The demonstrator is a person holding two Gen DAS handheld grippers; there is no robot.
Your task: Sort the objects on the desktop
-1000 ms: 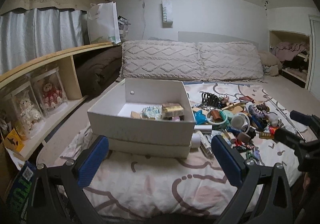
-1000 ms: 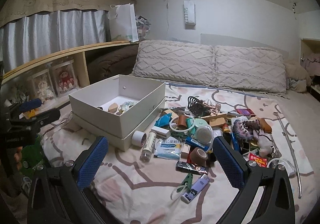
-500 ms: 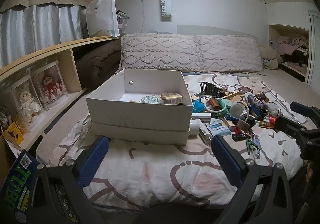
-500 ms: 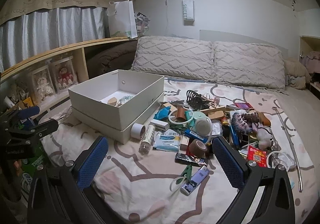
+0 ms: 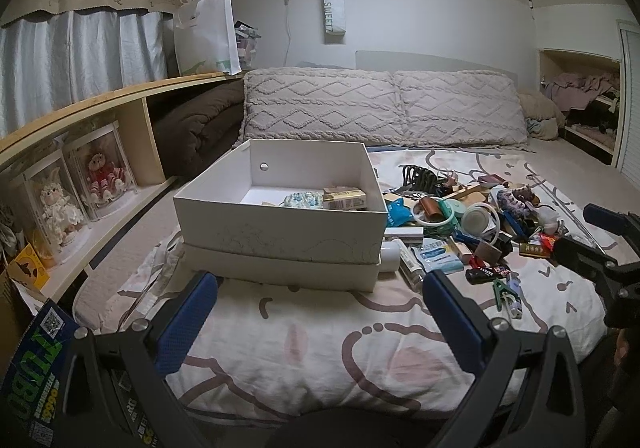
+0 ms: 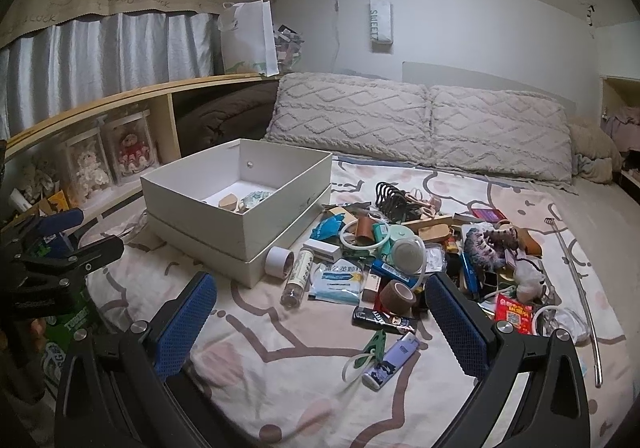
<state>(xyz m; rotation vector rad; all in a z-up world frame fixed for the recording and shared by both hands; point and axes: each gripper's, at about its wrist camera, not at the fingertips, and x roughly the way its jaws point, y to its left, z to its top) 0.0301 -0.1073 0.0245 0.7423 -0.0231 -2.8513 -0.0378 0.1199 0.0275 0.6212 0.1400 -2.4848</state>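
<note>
A white open box (image 5: 280,236) stands in its lid on the bed, holding a yellow carton (image 5: 344,199) and a blue-white packet (image 5: 302,199). To its right lies a heap of small objects (image 6: 400,248): white tape roll (image 6: 280,260), clear bottle (image 6: 298,279), tissue pack (image 6: 340,282), brown tape roll (image 6: 397,296), black packet (image 6: 384,322), green clip (image 6: 374,344), purple lighter (image 6: 392,364). My left gripper (image 5: 318,288) hovers open and empty before the box. My right gripper (image 6: 320,288) is open and empty above the sheet, just short of the heap.
Two knitted pillows (image 6: 420,123) line the headboard. A wooden shelf (image 5: 80,115) with boxed dolls (image 5: 100,171) runs along the left. A metal rod (image 6: 580,288) lies at the heap's right. Printed boxes (image 5: 36,364) stand off the bed's near left corner. Bare sheet (image 5: 320,352) spreads in front.
The left gripper has drawn back from the box, so more of the near sheet and the bed's front edge shows. The right gripper has barely shifted. Both stay open.
</note>
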